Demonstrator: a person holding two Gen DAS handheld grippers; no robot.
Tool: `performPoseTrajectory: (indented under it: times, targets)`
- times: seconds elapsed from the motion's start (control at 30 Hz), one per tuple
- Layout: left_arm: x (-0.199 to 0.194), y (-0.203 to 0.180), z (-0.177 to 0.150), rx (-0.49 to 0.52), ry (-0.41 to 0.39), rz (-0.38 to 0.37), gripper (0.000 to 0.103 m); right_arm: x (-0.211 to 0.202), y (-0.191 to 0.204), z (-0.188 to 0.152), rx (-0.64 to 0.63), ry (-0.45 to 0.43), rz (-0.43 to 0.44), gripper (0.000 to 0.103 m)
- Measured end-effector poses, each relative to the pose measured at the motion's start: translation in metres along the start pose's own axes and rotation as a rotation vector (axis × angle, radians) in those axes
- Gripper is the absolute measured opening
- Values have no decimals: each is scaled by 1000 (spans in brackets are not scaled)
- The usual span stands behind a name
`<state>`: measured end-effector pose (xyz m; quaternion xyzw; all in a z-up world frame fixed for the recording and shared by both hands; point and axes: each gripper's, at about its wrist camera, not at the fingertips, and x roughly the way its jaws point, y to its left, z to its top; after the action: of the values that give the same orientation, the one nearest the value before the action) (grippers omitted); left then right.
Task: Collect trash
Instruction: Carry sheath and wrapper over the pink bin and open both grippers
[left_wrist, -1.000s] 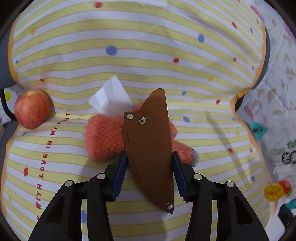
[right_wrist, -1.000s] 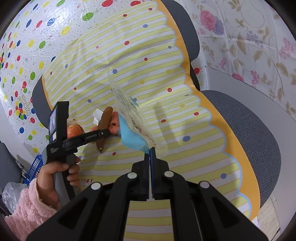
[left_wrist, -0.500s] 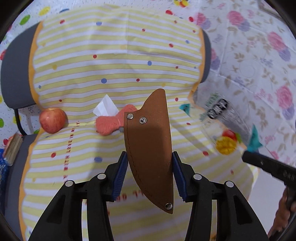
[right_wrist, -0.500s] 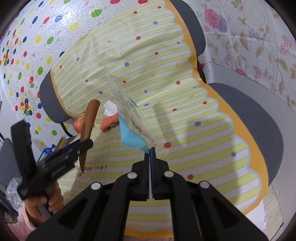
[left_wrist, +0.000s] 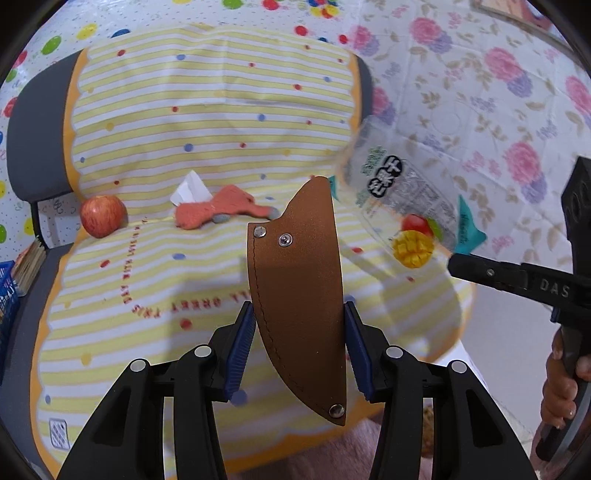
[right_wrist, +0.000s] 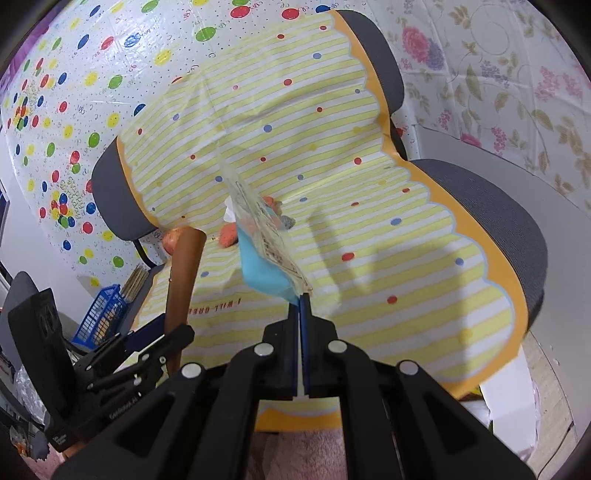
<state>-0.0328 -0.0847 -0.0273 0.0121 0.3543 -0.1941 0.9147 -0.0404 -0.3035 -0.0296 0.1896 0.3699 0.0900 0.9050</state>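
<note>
My left gripper (left_wrist: 299, 336) is shut on a brown leather knife sheath (left_wrist: 299, 291) and holds it upright above the striped chair seat (left_wrist: 147, 280). The sheath also shows in the right wrist view (right_wrist: 184, 273). My right gripper (right_wrist: 301, 306) is shut on a clear snack wrapper with teal edges (right_wrist: 262, 236); the wrapper also shows in the left wrist view (left_wrist: 402, 199), with mango print, held in the air at the right. A white tissue (left_wrist: 190, 188) lies at the crease of the seat, behind an orange knitted glove (left_wrist: 218, 210).
A red apple (left_wrist: 103, 216) sits on the seat's left. The chair has a grey back (right_wrist: 373, 40) under a yellow striped cover. A blue basket (right_wrist: 98, 317) stands on the floor left of the chair. Patterned sheets hang behind.
My left gripper has pulled back and up from the seat with the sheath; the glove, tissue and apple now look farther away. The right gripper with the wrapper has come into the left view.
</note>
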Motion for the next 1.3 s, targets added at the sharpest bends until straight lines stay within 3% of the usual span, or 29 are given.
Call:
performPoseTrajectory:
  times: [0.27,0.7,1.0,1.3]
  targets:
    - [-18,-37,-20,89,26,-87,48,-40,-11,-31,18,4,-78,2]
    - [-1,-131,-47,252,122,-307,49,-117,-70,-91,172,-15,-241,2]
    - [11,-165,-57,319,174,-342,49,-135,-108,-122,269,26,-335,2]
    - [35,-190,-56,344,216,-351,51,-128,-135,-131,319,45,-355,2]
